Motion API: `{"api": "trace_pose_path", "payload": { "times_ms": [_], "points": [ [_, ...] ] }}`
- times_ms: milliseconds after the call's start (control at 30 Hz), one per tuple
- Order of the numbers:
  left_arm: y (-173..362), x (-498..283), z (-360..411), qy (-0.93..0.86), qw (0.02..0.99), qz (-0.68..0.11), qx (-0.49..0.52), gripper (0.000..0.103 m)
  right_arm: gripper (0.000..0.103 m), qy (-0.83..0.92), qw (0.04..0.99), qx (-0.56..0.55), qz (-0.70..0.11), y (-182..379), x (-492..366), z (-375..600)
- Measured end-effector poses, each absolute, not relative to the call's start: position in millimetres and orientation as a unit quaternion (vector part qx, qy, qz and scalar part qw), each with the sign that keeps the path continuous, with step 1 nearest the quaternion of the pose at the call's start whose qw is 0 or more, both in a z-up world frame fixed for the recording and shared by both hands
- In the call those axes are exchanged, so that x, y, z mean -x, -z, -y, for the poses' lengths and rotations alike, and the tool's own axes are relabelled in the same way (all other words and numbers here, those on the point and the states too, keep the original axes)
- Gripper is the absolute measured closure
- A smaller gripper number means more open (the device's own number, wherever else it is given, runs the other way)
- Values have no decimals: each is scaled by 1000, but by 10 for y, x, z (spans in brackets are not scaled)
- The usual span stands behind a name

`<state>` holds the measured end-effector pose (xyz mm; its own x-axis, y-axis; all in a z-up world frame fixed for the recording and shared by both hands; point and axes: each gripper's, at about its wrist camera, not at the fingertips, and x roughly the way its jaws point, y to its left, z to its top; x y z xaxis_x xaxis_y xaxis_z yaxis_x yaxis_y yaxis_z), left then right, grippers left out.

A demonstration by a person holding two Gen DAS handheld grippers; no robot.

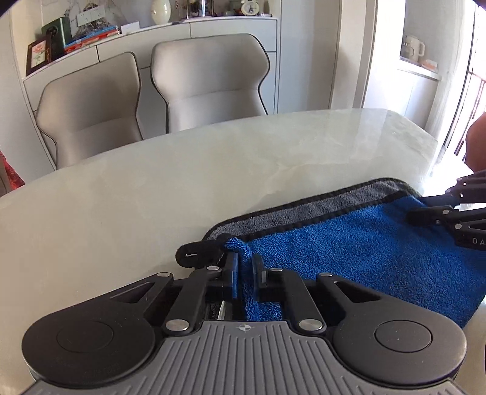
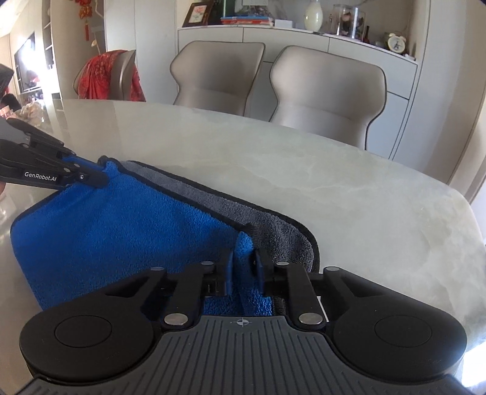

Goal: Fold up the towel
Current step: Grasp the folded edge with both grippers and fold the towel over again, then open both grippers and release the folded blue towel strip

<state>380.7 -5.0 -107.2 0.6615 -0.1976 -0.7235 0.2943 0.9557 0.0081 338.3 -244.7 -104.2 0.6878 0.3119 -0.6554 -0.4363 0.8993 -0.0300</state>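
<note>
A towel [image 1: 364, 246], blue on one face and grey on the other with black trim, lies folded on the pale marble table [image 1: 152, 188]. Its blue layer covers most of the grey one, leaving a grey strip [image 2: 243, 209] along the far edge. My left gripper [image 1: 244, 264] is shut on the blue layer's left corner, beside the black hanging loop [image 1: 197, 253]. In the right wrist view my right gripper [image 2: 244, 261] is shut on the blue layer's right corner. The left gripper [image 2: 91, 177] shows there at the far corner. The right gripper's fingers [image 1: 431, 215] reach in from the right edge of the left wrist view.
Two grey upholstered chairs [image 1: 209, 79] stand at the table's far side before a white sideboard [image 1: 231, 27] with books, a vase and a clock. A third chair with a red cloth [image 2: 112, 76] stands at the left end. Bare tabletop [image 2: 334, 188] stretches beyond the towel.
</note>
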Motion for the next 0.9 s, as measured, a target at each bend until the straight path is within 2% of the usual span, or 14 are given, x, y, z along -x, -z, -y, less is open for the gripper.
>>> {"api": "trace_pose_path", "payload": {
  "times_ms": [133, 400, 633, 700, 733, 767, 800, 867, 900],
  "points": [
    [1011, -3840, -67, 124, 914, -385, -26, 97, 91, -203, 921, 66, -327, 958, -3413, 2523],
    [892, -3856, -33, 114, 924, -361, -49, 97, 91, -192, 933, 57, -299, 786, -3575, 2580],
    [993, -3967, -27, 104, 919, -376, -53, 96, 89, -163, 923, 63, -342, 974, -3799, 2578],
    [1053, -4013, -40, 98, 915, -388, -51, 91, 81, -137, 923, 68, -354, 1054, -3836, 2590],
    [1076, -4026, -51, 95, 913, -394, -49, 90, 65, -127, 925, 70, -351, 1064, -3831, 2603],
    [1096, -4034, -70, 91, 910, -401, -48, 83, 57, -115, 929, 73, -344, 1053, -3809, 2621],
    [1099, -4021, -91, 85, 910, -404, -46, 78, 56, -105, 933, 75, -337, 1033, -3783, 2640],
    [1064, -3943, -138, 71, 914, -397, -47, 56, 55, -105, 937, 66, -328, 954, -3695, 2685],
    [1038, -3886, -161, 66, 916, -392, -46, 53, 55, -113, 939, 48, -322, 894, -3605, 2723]
  ]
}}
